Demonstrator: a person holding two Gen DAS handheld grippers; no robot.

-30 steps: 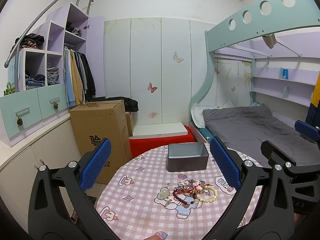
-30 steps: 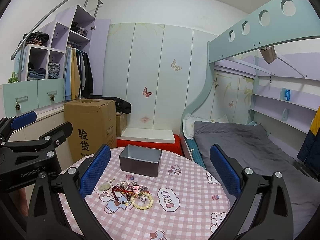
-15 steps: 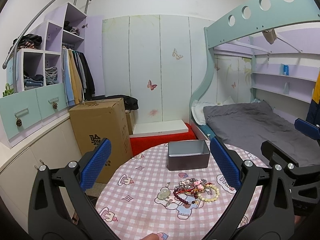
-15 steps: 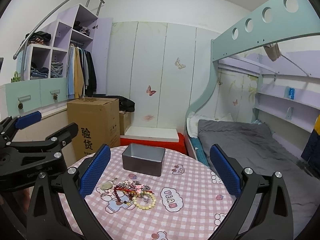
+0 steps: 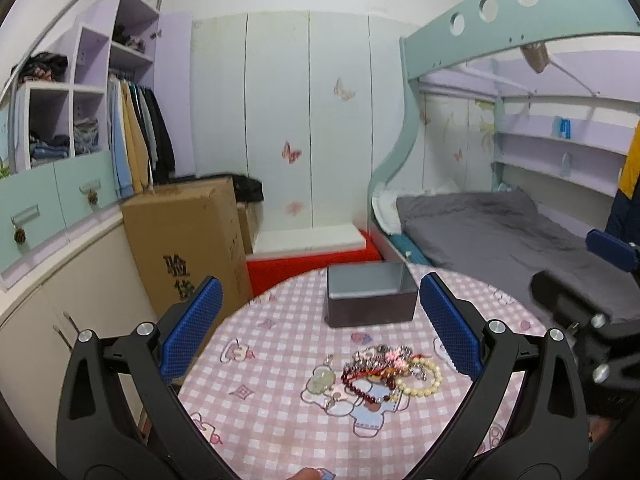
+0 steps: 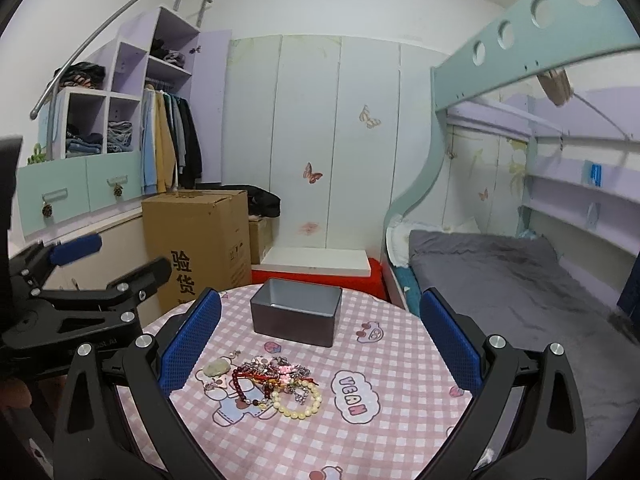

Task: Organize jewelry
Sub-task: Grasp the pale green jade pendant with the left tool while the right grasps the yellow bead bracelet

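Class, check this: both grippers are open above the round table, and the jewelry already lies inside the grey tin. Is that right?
Not quite. The jewelry lies in a heap on the checked tablecloth, in front of the grey tin, which the right wrist view shows empty. Both grippers are indeed open.

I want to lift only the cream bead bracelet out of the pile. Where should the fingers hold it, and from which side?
Grip the cream bead bracelet on its near arc, the part away from the jewelry pile. It lies flat as an open ring at the pile's near-right edge, and only its far side touches the tangle. Probably best to come from above with the right gripper, one finger inside the ring and one outside.
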